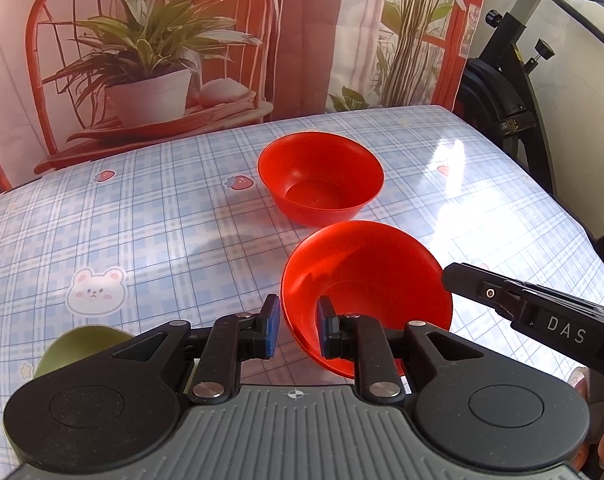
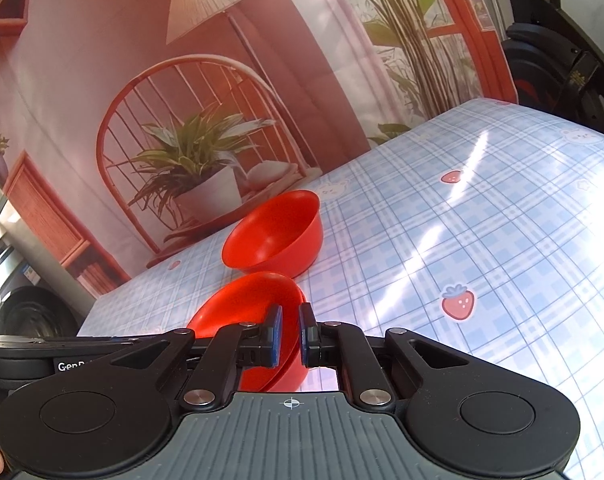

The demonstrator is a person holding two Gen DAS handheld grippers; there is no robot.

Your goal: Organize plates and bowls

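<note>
A near red bowl (image 1: pixel 366 292) is tilted and held off the checked tablecloth (image 1: pixel 141 216). My left gripper (image 1: pixel 297 330) straddles its left rim with a gap between the pads, not clamped. My right gripper (image 2: pixel 289 338) is shut on the bowl's right rim (image 2: pixel 253 300); its body shows in the left wrist view (image 1: pixel 522 304). A second red bowl (image 1: pixel 320 178) stands upright on the table just beyond; it also shows in the right wrist view (image 2: pixel 275 232).
A green bowl (image 1: pixel 73 352) sits low left, partly hidden behind my left gripper. A printed backdrop (image 1: pixel 161 40) hangs behind the table's far edge. An exercise bike (image 1: pixel 514 80) stands beyond the table's right edge.
</note>
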